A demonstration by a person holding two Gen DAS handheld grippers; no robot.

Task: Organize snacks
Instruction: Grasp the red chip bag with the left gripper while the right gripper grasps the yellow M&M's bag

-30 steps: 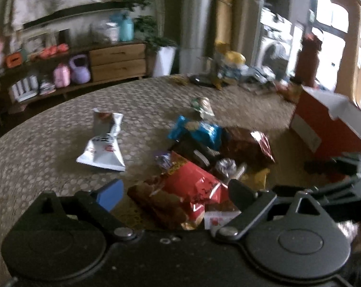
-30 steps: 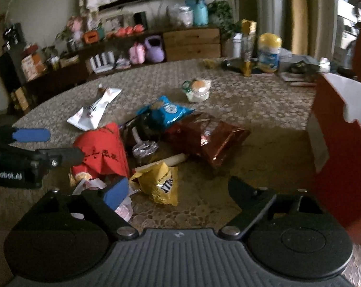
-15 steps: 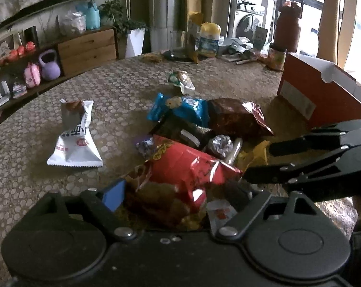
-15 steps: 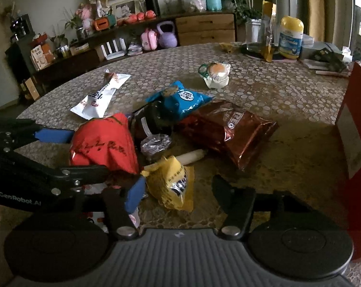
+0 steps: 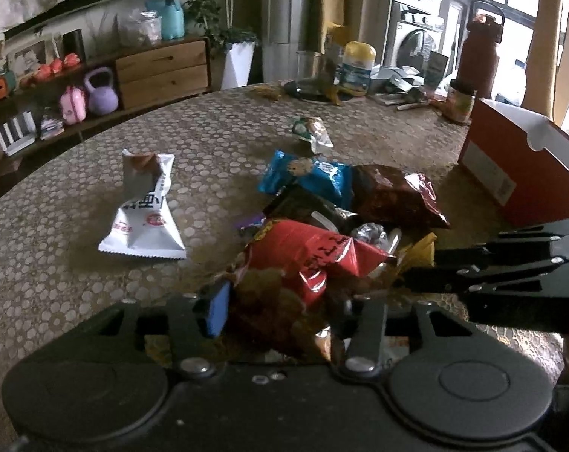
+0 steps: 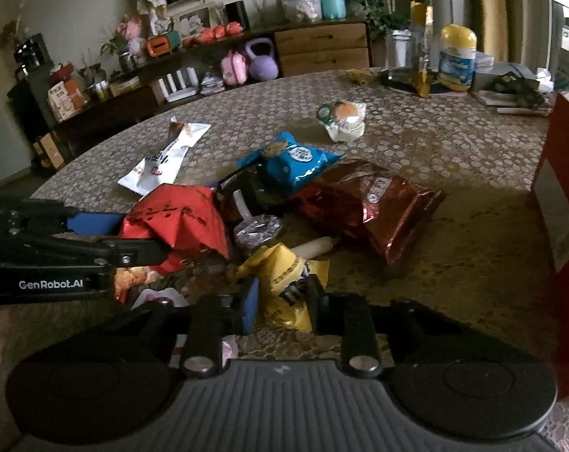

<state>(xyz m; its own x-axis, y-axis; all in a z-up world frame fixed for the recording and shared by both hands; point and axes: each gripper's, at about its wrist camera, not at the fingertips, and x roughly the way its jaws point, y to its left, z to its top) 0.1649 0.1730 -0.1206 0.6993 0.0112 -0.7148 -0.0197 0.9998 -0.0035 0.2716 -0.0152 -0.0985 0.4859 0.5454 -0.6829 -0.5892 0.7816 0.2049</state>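
A heap of snack packets lies on the round dotted table [image 5: 58, 263]. My left gripper [image 5: 280, 301] is shut on the red snack bag [image 5: 307, 260], which also shows in the right wrist view [image 6: 179, 222]. My right gripper [image 6: 280, 301] is shut on the yellow candy packet [image 6: 284, 278]. Behind lie a dark red foil bag [image 6: 367, 203], a blue cookie packet [image 6: 295, 158], a black packet [image 6: 247, 192], a small silver wrapper [image 6: 258, 226], a white packet [image 5: 145, 211] off to the left, and a small green-and-white snack [image 6: 341, 118] farther back.
A red cardboard box [image 5: 518, 173] with an open top stands at the table's right side. Jars, a glass and a yellow-lidded tub [image 6: 456, 58] crowd the far edge. A brown bottle [image 5: 480, 56] stands behind the box. A sideboard with toys lines the wall.
Both grippers have moved forward into the heap and closed: the left on the red bag, the right on the yellow packet. The snacks now sit closer in both views.
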